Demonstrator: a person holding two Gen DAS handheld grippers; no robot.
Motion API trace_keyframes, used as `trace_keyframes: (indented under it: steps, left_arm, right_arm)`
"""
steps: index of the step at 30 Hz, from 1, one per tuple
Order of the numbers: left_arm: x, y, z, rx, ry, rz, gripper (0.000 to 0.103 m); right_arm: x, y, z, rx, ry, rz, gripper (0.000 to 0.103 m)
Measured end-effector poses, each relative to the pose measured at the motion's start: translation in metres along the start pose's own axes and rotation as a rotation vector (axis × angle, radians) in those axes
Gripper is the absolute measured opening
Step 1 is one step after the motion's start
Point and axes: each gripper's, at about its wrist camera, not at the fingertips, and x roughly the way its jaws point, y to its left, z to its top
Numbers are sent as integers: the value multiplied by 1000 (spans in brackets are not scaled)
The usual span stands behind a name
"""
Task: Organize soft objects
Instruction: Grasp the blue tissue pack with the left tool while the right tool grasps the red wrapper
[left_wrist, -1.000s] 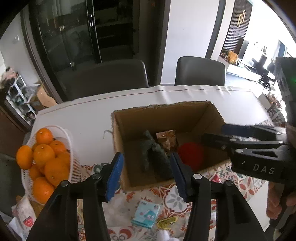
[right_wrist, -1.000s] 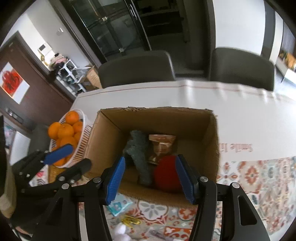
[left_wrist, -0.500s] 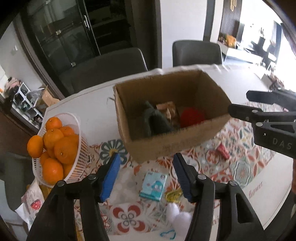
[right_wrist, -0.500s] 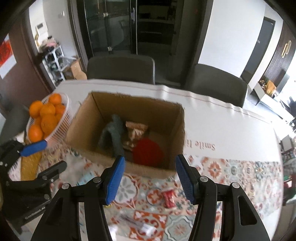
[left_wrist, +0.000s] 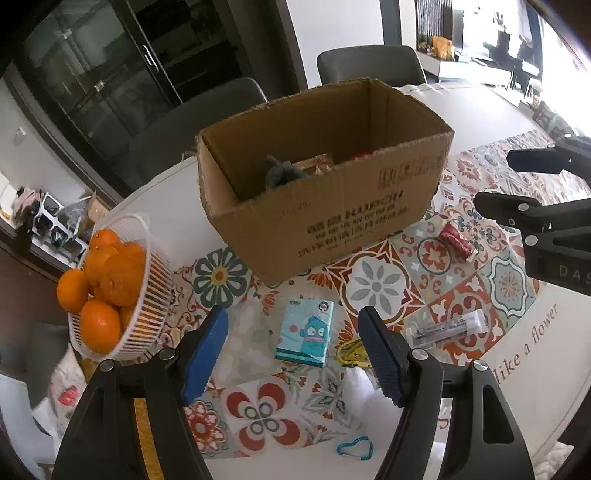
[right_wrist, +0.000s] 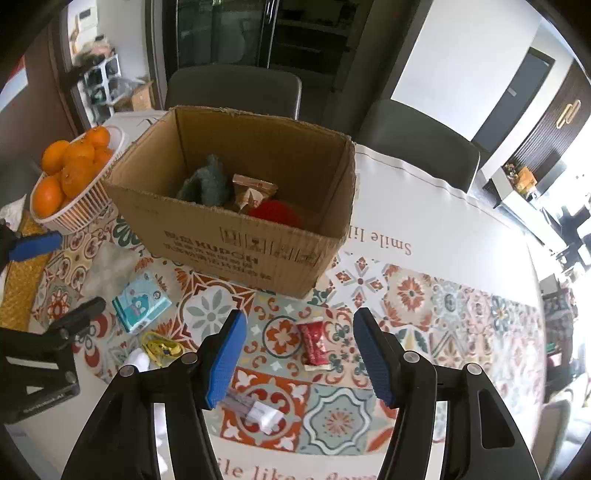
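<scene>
A cardboard box (left_wrist: 354, 218) (right_wrist: 236, 243) stands on the patterned tablecloth. Inside it lie a grey-green soft toy (right_wrist: 207, 181), a brown packet (right_wrist: 253, 192) and a red fuzzy ball (right_wrist: 275, 214). My left gripper (left_wrist: 295, 350) is open and empty above a teal tissue pack (left_wrist: 306, 338) in front of the box. My right gripper (right_wrist: 301, 354) is open and empty above a red sachet (right_wrist: 314, 343). A white fluffy object (left_wrist: 360, 391) lies near the left gripper's right finger; it also shows in the right wrist view (right_wrist: 138, 360).
A white basket of oranges (left_wrist: 110, 291) (right_wrist: 70, 173) stands left of the box. A yellow clip (right_wrist: 162, 347), a clear wrapped tube (left_wrist: 447, 326), a blue carabiner (left_wrist: 354, 448) and a crumpled clear plastic bag (right_wrist: 107, 266) lie on the cloth. Grey chairs (right_wrist: 232, 88) stand behind the table.
Both grippers have pulled back from over the box toward the near side of the table and now hover over the loose items. Both stay open and empty.
</scene>
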Motion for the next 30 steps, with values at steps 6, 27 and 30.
trace_keyframes:
  steps: [6, 27, 30]
  left_arm:
    - [8, -5, -24, -29, -91, 54, 72]
    - [84, 5, -44, -74, -30, -94, 78]
    - [95, 5, -41, -65, -15, -95, 78]
  right_arm:
    - [11, 3, -22, 27, -82, -66, 61]
    - [74, 17, -48, 149, -51, -133, 64]
    - [84, 17, -47, 157, -31, -134, 64]
